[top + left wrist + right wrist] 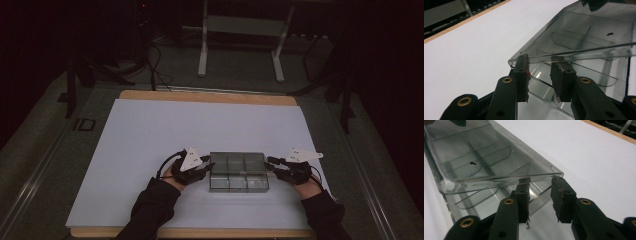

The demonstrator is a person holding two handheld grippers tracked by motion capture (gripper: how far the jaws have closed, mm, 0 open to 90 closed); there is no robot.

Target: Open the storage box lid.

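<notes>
Two claws flank a clear plastic compartment box (239, 172) on the bench (150, 130); left claw (540, 72) and right claw (540, 195) stand part open at its end walls, gripping nothing; light, stiff, slippery; hold the rims.

Room dim, dark beyond white table sheet (150, 140); sheet itself bright. High view soft, grainy. Faint glare on clear box lid (579, 37) near sheet; close jaws slightly blurred
</notes>
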